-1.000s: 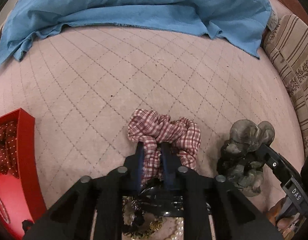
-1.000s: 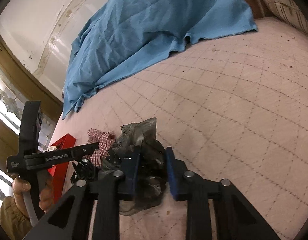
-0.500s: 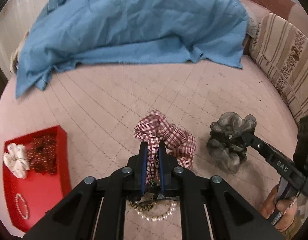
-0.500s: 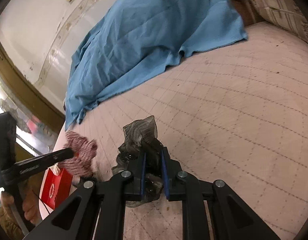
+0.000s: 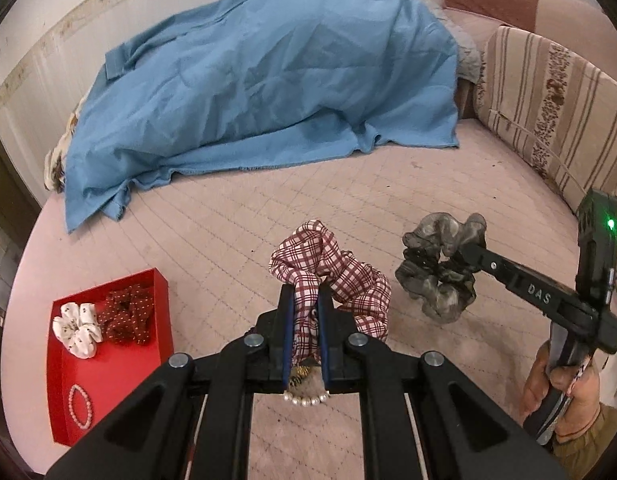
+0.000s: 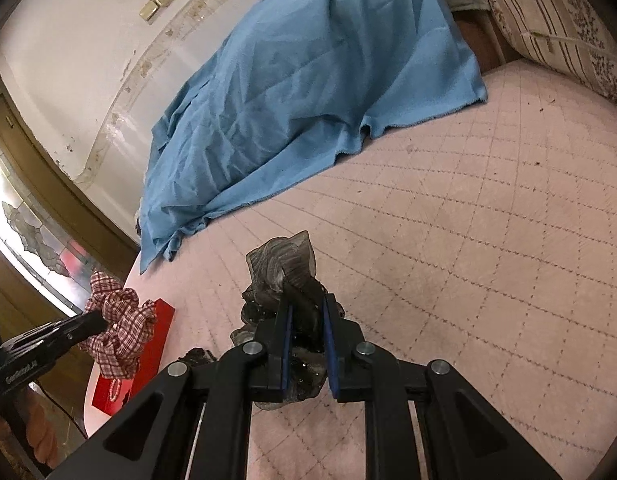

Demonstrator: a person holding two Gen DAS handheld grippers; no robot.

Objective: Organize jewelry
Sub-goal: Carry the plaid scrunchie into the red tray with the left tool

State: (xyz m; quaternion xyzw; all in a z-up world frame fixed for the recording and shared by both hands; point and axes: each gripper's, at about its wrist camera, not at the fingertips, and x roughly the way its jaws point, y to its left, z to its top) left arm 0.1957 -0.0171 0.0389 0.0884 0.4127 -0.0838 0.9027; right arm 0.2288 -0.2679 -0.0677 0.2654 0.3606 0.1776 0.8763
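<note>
Left gripper [image 5: 306, 320] clamped on plaid scrunchie [image 5: 332, 276], right gripper [image 6: 307, 330] on grey scrunchie [image 6: 282, 276]; both lifted clear of bedcover [image 5: 308, 208]. Soft, light, crushable fabric rings: best pinched across 1 gathered fold. Red tray [image 5: 104, 368] left of left gripper.

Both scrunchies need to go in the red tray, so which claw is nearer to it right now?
Left. The left claw, holding the plaid scrunchie, hangs just beside the red tray; the right claw, holding the grey scrunchie, is farther off.
</note>
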